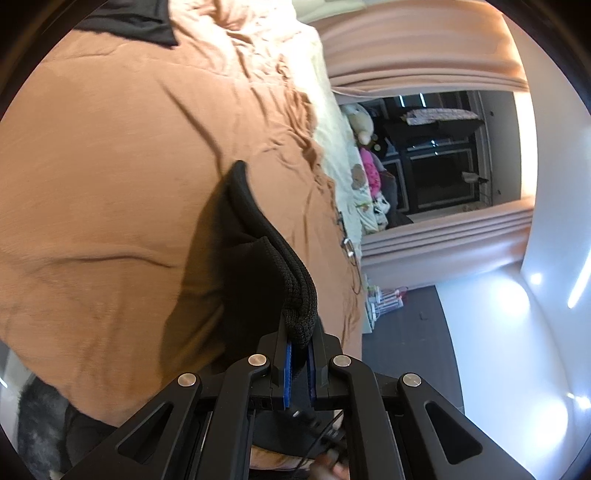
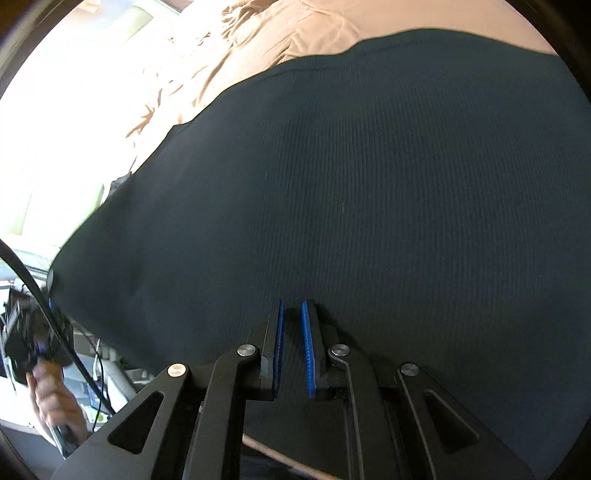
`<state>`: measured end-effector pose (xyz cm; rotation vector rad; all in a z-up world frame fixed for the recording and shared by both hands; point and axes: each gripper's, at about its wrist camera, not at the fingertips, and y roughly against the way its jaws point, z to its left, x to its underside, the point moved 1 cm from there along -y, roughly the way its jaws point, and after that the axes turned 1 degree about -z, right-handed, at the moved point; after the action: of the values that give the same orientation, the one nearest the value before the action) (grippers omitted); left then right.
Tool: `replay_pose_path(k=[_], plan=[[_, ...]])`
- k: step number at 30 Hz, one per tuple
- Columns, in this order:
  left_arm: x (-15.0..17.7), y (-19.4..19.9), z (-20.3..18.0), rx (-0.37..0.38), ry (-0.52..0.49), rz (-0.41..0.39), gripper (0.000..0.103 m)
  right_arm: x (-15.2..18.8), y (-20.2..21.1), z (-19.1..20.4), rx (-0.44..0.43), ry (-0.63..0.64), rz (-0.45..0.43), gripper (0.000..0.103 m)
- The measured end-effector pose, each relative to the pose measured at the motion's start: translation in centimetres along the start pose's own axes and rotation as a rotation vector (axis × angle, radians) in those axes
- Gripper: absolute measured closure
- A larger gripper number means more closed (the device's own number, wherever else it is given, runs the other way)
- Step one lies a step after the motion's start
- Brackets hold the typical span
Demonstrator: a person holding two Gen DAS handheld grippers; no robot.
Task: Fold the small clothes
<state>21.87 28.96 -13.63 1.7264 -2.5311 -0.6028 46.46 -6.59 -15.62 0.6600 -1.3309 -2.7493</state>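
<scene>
My left gripper (image 1: 300, 341) pinches the ribbed hem of a black garment (image 1: 236, 258), lifted over the tan bedspread (image 1: 110, 166) toward eleven o'clock. My right gripper (image 2: 291, 314), fingers slightly parted and empty, hovers over dark ribbed cloth (image 2: 369, 184) spread on the bed. I judge a fold in hand; next, carry the hem across and lay it flat.

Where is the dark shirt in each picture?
Left wrist view: the dark garment hangs at lower centre, its knit edge pinched in the left gripper.
Right wrist view: the garment fills most of the picture, stretched flat ahead of the right gripper, whose jaws stand slightly apart over the cloth.
Shared landmark: the tan bedspread lies behind the garment in both views.
</scene>
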Motion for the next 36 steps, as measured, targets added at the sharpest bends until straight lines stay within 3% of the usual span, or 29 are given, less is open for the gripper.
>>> replay_pose_path(k=[4,14,25,26,28,30,36], plan=[[0.0,-0.9,-2.4,0.025,-0.033,0.011,0.097,2.6,0.4,-0.2,-0.021,0.015,-0.007,0.096],[0.6,-3.2,-7.5,0.046,-0.114,0.046,0.097,4.0,0.1,0.1,-0.034,0.029,-0.015,0.096],[3.9,-7.5,-12.8,0.064,-0.215,0.133,0.097,2.8,6.8,-1.3,-0.028,0.036,-0.198,0.095],[4.3,-7.9,-13.2,0.063,-0.223,0.141,0.097,2.8,7.4,-1.6,-0.026,0.035,-0.207,0.093],[5.0,-8.6,-13.9,0.063,-0.233,0.155,0.097,2.6,8.4,-2.2,-0.023,0.034,-0.23,0.079],[5.6,-9.4,-14.7,0.061,-0.245,0.17,0.097,2.6,9.4,-3.0,-0.02,0.023,-0.264,0.054],[8.3,-12.0,-17.0,0.055,-0.291,0.224,0.097,3.1,12.2,-5.4,-0.029,-0.003,-0.327,0.053]])
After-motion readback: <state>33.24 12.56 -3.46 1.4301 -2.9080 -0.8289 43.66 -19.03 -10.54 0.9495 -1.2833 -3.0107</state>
